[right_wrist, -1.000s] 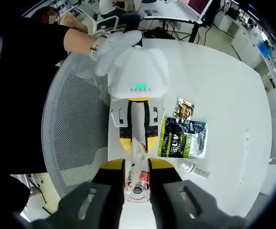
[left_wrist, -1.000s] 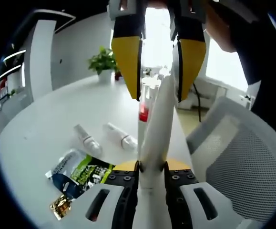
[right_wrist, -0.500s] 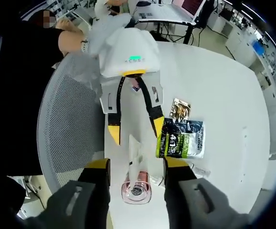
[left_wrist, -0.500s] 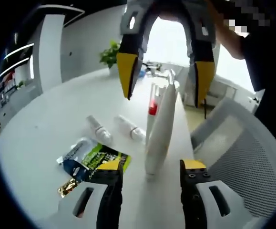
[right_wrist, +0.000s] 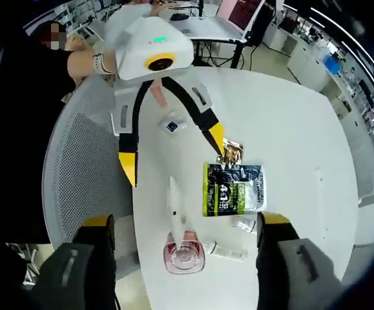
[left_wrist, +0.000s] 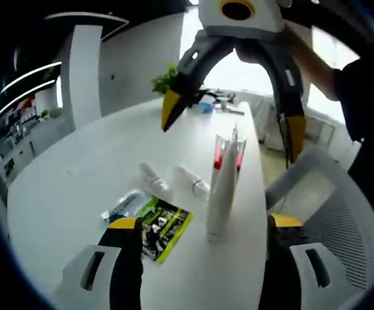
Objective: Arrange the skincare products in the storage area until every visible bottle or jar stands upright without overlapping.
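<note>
Two tubes (left_wrist: 220,194) stand upright; two small bottles (left_wrist: 155,180) lie flat.

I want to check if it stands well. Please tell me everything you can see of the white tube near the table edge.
The white tube is tall and slim, plain white, plastic by its look. It stands upright on its cap end on the white table, its flat crimped end pointing up. A pink-topped clear bottle stands close behind it; whether they touch I cannot tell. Both grippers are open and apart from it, so nothing holds it. It looks slightly tilted, though the fisheye lens may cause that.
</note>
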